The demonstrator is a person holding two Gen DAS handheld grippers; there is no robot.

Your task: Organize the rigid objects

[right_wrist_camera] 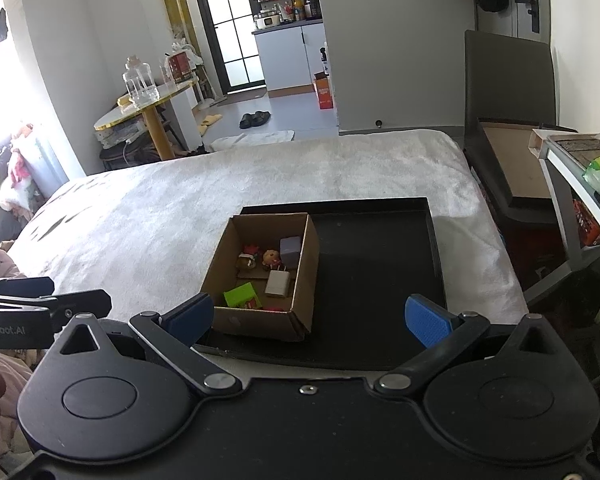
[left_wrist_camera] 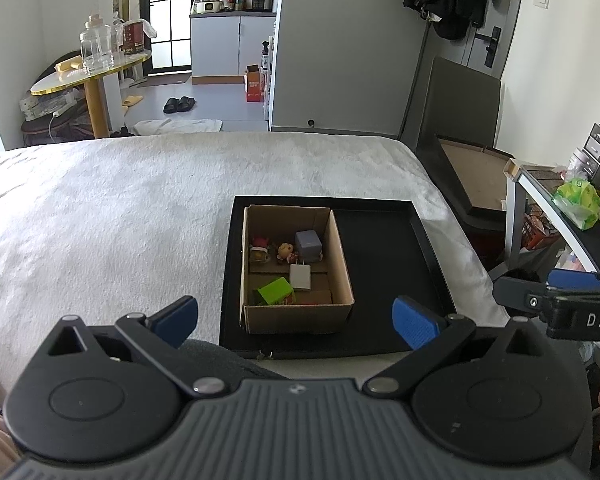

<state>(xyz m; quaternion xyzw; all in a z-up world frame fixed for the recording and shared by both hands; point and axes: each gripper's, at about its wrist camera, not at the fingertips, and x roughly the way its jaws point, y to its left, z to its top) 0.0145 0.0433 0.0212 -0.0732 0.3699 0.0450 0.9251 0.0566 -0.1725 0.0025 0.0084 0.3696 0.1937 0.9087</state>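
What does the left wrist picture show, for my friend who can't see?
An open brown cardboard box of small toys sits in a flat black tray on a white fuzzy bed. The open left gripper hovers near it, holding nothing.

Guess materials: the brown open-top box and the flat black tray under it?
Brown open-top box: corrugated cardboard by the look, matte, with raw cut edges and folded bottom flaps. Flat black tray: rigid, matte black, with a raised rim; plastic or painted wood, cannot tell which.

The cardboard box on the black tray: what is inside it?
Inside the cardboard box: a green block, a white charger, a grey cube, two small figures. The near wall hides something red.
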